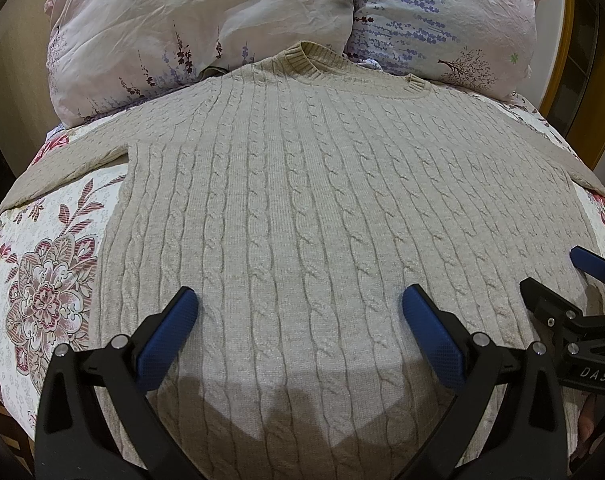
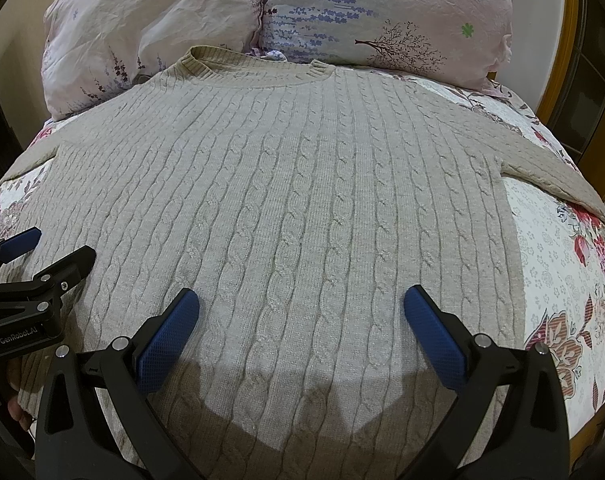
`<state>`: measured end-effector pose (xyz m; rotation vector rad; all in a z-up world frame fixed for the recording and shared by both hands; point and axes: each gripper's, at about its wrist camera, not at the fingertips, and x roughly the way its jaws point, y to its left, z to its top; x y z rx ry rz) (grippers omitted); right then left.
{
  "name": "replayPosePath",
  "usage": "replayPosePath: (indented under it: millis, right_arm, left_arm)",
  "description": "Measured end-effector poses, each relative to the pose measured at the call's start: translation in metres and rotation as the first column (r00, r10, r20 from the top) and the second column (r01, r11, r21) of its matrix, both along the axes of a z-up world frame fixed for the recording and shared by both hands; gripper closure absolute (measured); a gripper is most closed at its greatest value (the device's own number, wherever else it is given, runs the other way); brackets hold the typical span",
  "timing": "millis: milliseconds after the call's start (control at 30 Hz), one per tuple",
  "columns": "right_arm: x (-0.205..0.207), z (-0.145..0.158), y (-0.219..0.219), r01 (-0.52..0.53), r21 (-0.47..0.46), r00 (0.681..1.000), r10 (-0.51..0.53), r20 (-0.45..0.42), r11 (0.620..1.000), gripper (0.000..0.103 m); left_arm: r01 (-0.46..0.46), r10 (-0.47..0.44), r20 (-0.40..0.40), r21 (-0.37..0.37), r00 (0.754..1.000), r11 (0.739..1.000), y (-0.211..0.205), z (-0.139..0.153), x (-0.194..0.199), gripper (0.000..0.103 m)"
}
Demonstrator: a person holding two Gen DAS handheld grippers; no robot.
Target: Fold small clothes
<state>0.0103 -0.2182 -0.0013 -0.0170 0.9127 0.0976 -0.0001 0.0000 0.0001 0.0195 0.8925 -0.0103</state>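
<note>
A beige cable-knit sweater (image 1: 302, 184) lies flat and spread out on the bed, collar toward the pillows, sleeves stretched out to both sides. It also fills the right wrist view (image 2: 286, 184). My left gripper (image 1: 298, 312) is open and empty, hovering over the sweater's lower left part. My right gripper (image 2: 300, 312) is open and empty over the lower right part. The right gripper also shows at the right edge of the left wrist view (image 1: 558, 276), and the left gripper at the left edge of the right wrist view (image 2: 54, 250).
The bed has a floral quilt (image 1: 50, 280), also showing in the right wrist view (image 2: 562, 280). Two floral pillows (image 1: 190, 28) (image 2: 382, 12) lie at the head, touching the collar. A wooden frame (image 2: 562, 80) stands at the right.
</note>
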Motion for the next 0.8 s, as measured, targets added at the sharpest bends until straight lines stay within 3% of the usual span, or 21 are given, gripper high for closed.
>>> replayPosePath:
  millis: [667,767,800]
  right_arm:
    - [0.002,0.004,0.000,-0.003,-0.001,0.999,0.003,-0.032,1.000,0.001]
    - [0.008,0.006,-0.008,-0.072,0.047,0.993,0.076,-0.095,0.996,0.001]
    - [0.012,0.014,-0.027,-0.056,0.131,0.993,0.069,-0.097,0.990,0.001]
  left_arm:
    - [0.000,0.000,0.000,0.000,1.000,1.000,0.000,0.000,0.000,0.002]
    - [0.000,0.000,0.000,-0.001,1.000,1.000,0.000,0.000,0.000,0.002]
    - [0.000,0.000,-0.001,-0.004,1.000,1.000,0.001,0.000,0.000,0.002]
